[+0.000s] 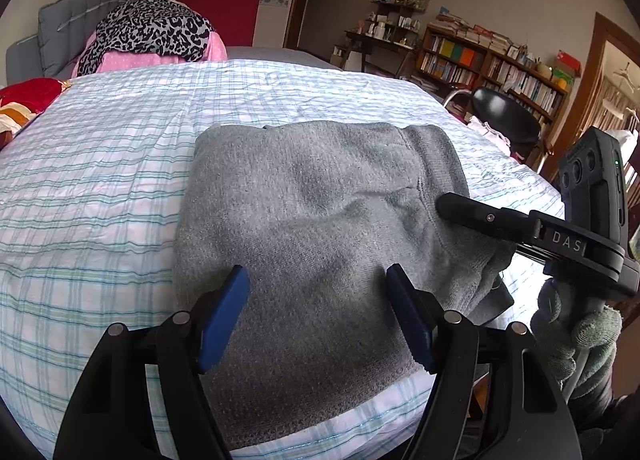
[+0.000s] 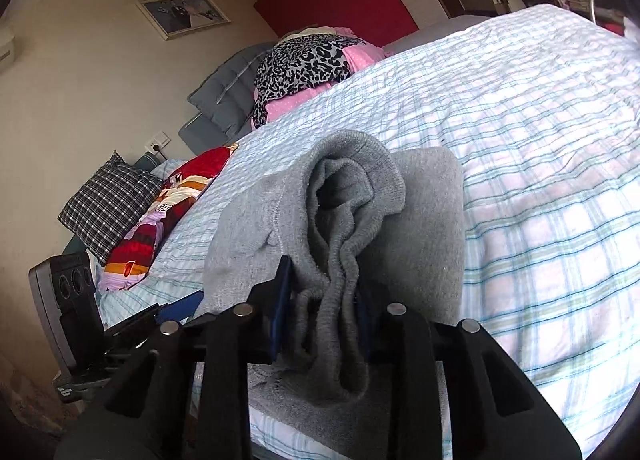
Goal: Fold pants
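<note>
pants (image 1: 320, 227) folded on bed (image 1: 100, 179) | left gripper (image 1: 318, 316) jaws apart, above fold | right gripper (image 2: 324, 312) jaws clamped on bunched edge, likely to tidy it

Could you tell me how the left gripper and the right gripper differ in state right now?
The left gripper is open, fingers spread above the grey pants; the right gripper is shut on a bunched edge of them. Left holds nothing; right holds cloth. Both have blue fingers.
</note>
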A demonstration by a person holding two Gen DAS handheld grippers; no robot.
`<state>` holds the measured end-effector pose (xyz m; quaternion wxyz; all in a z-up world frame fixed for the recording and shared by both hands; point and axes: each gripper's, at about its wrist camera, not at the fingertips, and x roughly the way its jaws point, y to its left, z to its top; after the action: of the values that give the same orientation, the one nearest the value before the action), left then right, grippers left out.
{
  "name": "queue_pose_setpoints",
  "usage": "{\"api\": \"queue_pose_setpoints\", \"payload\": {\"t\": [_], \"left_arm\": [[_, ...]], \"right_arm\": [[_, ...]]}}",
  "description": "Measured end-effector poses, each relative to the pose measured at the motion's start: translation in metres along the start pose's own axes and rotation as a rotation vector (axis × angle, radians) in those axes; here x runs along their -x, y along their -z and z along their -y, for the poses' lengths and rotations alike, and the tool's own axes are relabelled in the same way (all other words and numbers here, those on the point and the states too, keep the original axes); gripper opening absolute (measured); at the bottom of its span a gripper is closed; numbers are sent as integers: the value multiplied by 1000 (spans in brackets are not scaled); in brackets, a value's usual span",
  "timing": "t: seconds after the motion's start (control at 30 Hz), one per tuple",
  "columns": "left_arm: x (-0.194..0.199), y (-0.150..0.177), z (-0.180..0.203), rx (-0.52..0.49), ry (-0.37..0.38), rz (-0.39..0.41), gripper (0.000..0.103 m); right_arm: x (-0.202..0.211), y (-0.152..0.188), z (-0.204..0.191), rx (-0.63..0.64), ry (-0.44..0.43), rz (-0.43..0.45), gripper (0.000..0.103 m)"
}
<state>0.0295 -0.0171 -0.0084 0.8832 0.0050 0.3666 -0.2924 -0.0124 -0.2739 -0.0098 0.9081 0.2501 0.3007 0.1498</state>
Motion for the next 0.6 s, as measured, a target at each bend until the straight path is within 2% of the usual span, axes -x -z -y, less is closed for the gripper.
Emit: {"api": "queue_pose_setpoints", "payload": {"t": [0.13,0.27,0.33,0.4,0.47,0.57,0.6], "left_arm": [[6,-8,-2,20,15,25,71],[13,-14,13,-5,53,57,71],[8,-14,23,-36,63,49,71],[-4,-11,32,-62,60,18,71],[-18,-5,37,-92,26,-10,71],[-28,7,40,-175,-25,-14,71],[-28,11,40,-197,-33,-6,71]], "right_arm": [[26,-8,-11,81,10,92,21],[50,-7,-10,123,66,152,20],[50,1,4,92,88,138,20],[38,11,24,25,79,83,21],[29,25,42,-12,63,48,21],[27,31,54,-36,21,43,30],[30,29,56,-32,23,39,40]]}}
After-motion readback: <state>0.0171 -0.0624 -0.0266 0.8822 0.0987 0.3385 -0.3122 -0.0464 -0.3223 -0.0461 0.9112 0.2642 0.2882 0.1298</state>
